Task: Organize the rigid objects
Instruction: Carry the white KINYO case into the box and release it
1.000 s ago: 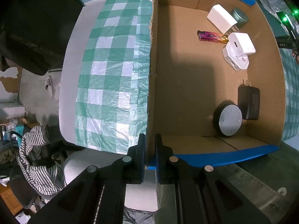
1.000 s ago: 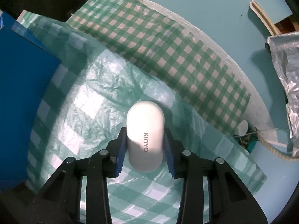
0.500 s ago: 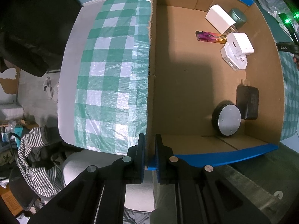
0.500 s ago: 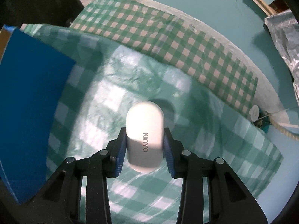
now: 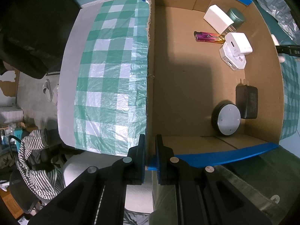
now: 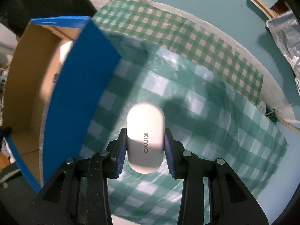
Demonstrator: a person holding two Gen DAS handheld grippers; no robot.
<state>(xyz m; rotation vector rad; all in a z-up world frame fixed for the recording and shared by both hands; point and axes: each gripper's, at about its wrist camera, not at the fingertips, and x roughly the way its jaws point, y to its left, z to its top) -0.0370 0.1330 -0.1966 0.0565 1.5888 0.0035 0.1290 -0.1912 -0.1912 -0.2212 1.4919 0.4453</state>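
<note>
In the right claw [image 6: 144,148], white capsule [image 6: 145,136] points forward.

Green checked plastic cloth [image 5: 110,78] across the table centre, striped garment [image 5: 35,161] at eight o'clock, crinkled silver foil [image 6: 286,37] at two o'clock

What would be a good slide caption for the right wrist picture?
Right gripper grips a white KINYO capsule-shaped gadget above the green checked tablecloth, beside the blue-sided cardboard box.
</note>
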